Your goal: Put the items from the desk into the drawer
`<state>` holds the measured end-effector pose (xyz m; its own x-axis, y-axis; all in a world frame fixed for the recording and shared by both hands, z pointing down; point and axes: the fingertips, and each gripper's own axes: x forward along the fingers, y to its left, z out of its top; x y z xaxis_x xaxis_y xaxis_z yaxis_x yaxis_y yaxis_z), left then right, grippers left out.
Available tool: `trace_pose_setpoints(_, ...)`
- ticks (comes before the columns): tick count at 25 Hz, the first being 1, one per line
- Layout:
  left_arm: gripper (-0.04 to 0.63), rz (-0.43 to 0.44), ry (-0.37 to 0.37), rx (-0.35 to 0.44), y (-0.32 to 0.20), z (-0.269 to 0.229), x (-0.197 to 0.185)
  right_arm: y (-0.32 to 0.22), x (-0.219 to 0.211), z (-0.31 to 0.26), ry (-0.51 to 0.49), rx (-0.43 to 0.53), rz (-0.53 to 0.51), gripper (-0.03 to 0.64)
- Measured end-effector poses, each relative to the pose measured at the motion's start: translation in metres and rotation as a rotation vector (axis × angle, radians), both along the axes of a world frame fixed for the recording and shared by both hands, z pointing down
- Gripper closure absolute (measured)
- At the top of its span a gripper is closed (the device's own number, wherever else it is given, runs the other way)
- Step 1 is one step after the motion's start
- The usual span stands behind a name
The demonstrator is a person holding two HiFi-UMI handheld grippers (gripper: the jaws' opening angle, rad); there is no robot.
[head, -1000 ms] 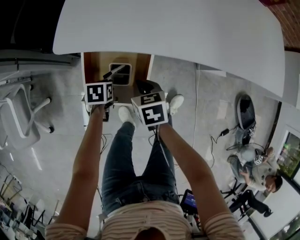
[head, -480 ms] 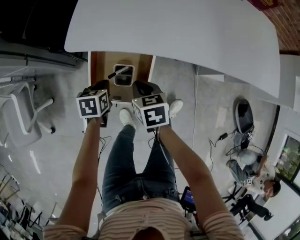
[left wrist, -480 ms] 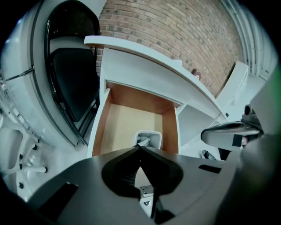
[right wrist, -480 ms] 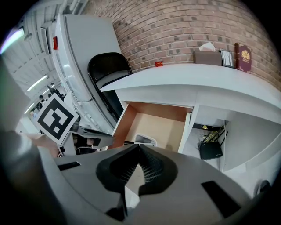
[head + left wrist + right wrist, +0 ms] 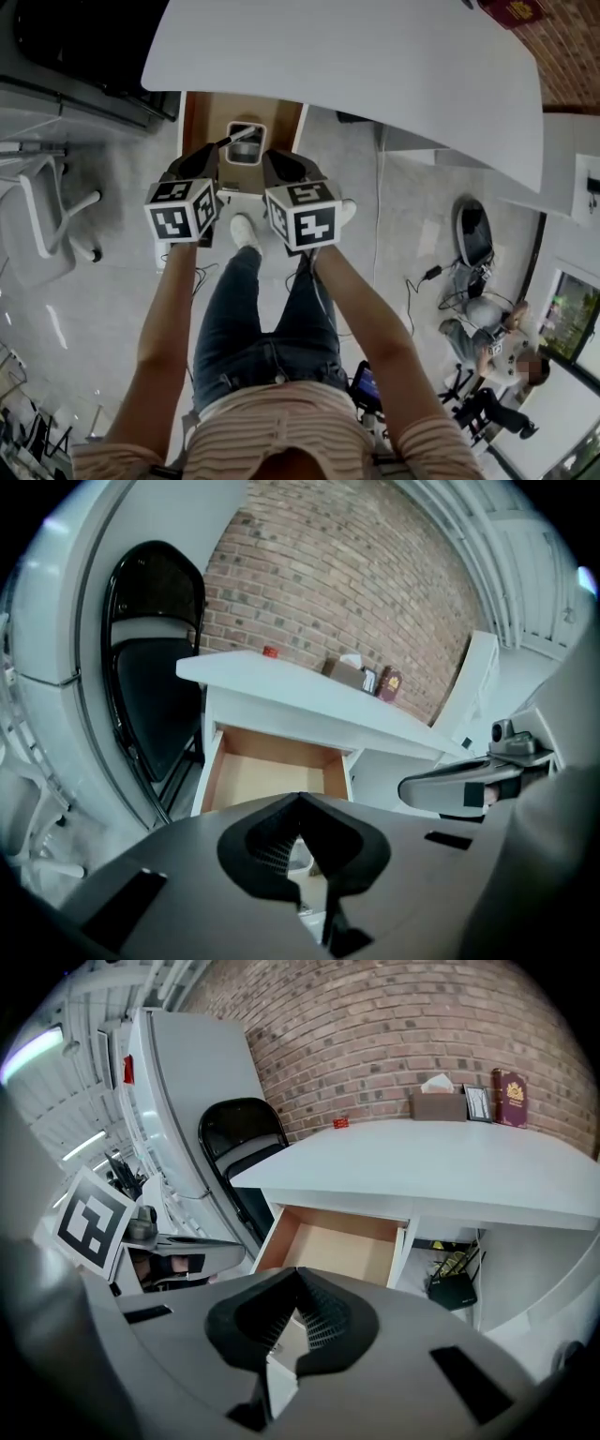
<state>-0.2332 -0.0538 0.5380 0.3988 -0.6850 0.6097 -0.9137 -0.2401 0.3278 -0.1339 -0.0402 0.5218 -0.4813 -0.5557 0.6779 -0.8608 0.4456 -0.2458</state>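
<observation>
Left hand-held gripper (image 5: pixel 300 799), right hand-held gripper (image 5: pixel 298 1274) over drawer (image 5: pixel 202 117) edge.

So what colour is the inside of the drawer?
The drawer is light wooden tan inside, best seen in the right gripper view.

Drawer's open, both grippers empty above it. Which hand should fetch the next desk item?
Right, likely. The book and tissue box stand at the desk's far right end, on the right gripper's side; the left gripper is further off.
</observation>
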Motion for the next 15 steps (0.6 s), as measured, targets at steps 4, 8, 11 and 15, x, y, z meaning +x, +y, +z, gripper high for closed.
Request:
trace_pose_setpoints(4,0.586,0.007,0.007,0.08,-0.003,-0.036,-0.001,-0.001,-0.002,-0.03,-0.031,0.048,0.01,0.6)
trace_pose_setpoints(8,0.586,0.016,0.033,0.14,-0.005,-0.07,-0.002,-0.004,-0.009,-0.057,-0.052,0.107,-0.013,0.6)
trace_pose_setpoints(11,0.586,0.022,0.041,0.183,-0.007,-0.092,-0.003,-0.007,-0.012,-0.077,-0.063,0.154,-0.031,0.601)
trace_pose_setpoints(15,0.586,0.029,0.048,0.236,-0.005,-0.12,-0.001,-0.006,-0.011,-0.1,-0.106,0.205,-0.034,0.601)
